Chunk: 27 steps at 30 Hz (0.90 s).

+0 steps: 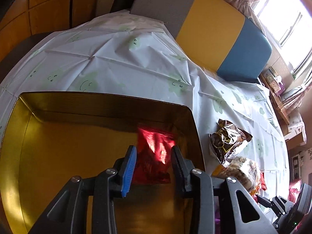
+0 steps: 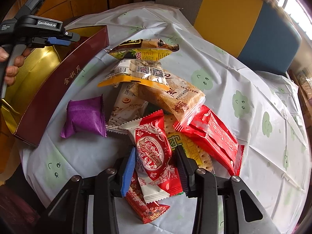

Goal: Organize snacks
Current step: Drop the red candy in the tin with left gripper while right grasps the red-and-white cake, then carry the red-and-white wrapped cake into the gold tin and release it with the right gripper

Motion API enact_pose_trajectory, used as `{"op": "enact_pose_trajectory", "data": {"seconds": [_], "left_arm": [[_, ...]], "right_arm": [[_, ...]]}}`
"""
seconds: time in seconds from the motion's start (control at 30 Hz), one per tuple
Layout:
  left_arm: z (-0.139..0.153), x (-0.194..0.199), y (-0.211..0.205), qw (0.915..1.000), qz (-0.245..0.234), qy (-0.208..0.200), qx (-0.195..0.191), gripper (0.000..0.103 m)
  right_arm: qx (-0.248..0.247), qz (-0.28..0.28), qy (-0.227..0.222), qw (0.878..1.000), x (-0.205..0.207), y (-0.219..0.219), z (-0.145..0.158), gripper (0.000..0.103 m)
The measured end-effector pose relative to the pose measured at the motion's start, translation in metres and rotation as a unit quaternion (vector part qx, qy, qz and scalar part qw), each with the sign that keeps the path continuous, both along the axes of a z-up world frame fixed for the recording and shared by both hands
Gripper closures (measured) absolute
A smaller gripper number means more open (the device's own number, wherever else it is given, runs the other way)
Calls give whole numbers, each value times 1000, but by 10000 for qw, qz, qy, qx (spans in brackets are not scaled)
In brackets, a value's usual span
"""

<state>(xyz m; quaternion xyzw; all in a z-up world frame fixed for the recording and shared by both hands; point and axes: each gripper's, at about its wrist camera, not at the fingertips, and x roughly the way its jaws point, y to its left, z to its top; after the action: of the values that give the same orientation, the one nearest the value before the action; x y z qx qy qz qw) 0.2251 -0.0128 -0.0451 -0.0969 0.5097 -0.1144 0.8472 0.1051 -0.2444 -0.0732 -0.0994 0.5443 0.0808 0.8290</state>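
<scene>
At the worktop's left edge stands a gold-lined box [image 1: 78, 148] with maroon outer walls. The left gripper [image 1: 153, 156] hangs over the box's inside near its right wall, its jaws narrowed around a shiny red snack packet [image 1: 154, 156]; both pads sit against the packet's sides, though blur makes it hard to tell whether the packet rests on the box floor.

Just right of the box, on the cloud-printed cloth [image 2: 243, 101], lies a purple packet [image 2: 84, 117]. Beside it, toward the worktop's middle, is a heap of snacks: a brown-and-yellow packet [image 2: 144, 48] at the far end, a clear packet with QR codes [image 2: 136, 74] partly over a tan cake bar [image 2: 171, 97], and a pale bean-print packet [image 2: 124, 111] under them.

The right gripper [image 2: 154, 165] is part open, straddling a red-and-white "Angel Love" packet [image 2: 154, 156] without pressing it. Right of that lies a red wrapper [image 2: 212, 136].
</scene>
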Motion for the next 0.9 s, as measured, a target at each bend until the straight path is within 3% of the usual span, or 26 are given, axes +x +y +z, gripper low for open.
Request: {"op": "enact_pose_trajectory", "data": {"seconds": [0.2, 0.37, 0.5, 0.67, 0.9], "left_arm": [[5, -31, 9, 9997, 43, -179, 164, 65], [13, -74, 14, 9981, -28, -448, 430, 65], [20, -105, 22, 9975, -45, -571, 409, 65], [26, -132, 34, 9971, 24, -689, 335, 65], [29, -157, 48, 9958, 143, -789, 442, 65]], "right_arm": [[27, -24, 0, 10000, 0, 0, 0, 62], [415, -164, 65, 9990, 0, -8, 5, 63], [823, -310, 94, 9961, -2, -15, 10, 63], [867, -487, 223, 9948, -3, -19, 6, 63], [1382, -475, -108, 9892, -9, -6, 42, 63]]}}
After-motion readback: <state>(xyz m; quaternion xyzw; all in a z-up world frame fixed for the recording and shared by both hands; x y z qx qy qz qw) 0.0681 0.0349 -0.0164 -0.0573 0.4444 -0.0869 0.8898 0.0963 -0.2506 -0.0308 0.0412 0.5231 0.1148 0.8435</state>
